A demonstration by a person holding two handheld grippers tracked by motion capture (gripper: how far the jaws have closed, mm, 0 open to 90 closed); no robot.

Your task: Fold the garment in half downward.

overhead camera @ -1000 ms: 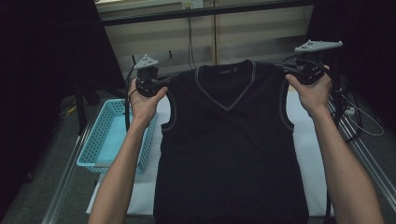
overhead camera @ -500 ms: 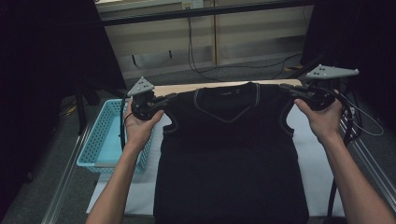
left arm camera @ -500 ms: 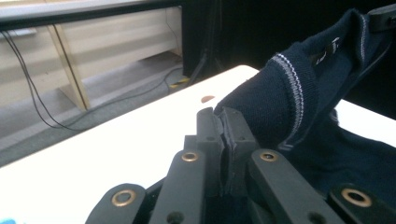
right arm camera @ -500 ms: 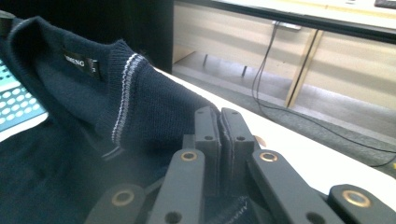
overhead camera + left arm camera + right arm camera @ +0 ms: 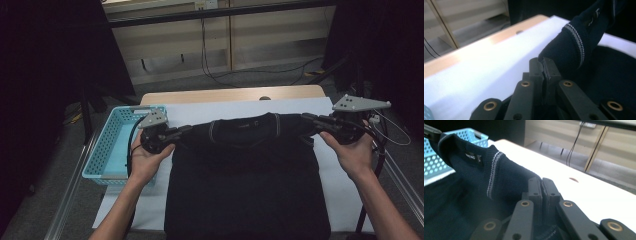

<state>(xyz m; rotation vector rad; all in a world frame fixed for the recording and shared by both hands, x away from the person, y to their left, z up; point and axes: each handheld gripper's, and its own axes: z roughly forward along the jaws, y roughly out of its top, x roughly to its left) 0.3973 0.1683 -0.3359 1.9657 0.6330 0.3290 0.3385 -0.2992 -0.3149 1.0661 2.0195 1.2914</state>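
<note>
At the near half of the white-covered table (image 5: 200,112), the left gripper (image 5: 184,131) has its jaws closed tight on one shoulder of the dark knit top (image 5: 245,190), and the right gripper (image 5: 309,120) pinches the other shoulder just as tightly; in both gripper views a fold of knit is squeezed between the black pads. The top's collar edge hangs taut between the two grippers, while its body lies flat on the white sheet toward the person. A light blue basket (image 5: 107,145) sits just beside the left hand (image 5: 145,157), at the table's left edge, apart from the cloth. Compared with a second ago, both hands have come down and forward, so the upper part of the top now folds over its lower part.
</note>
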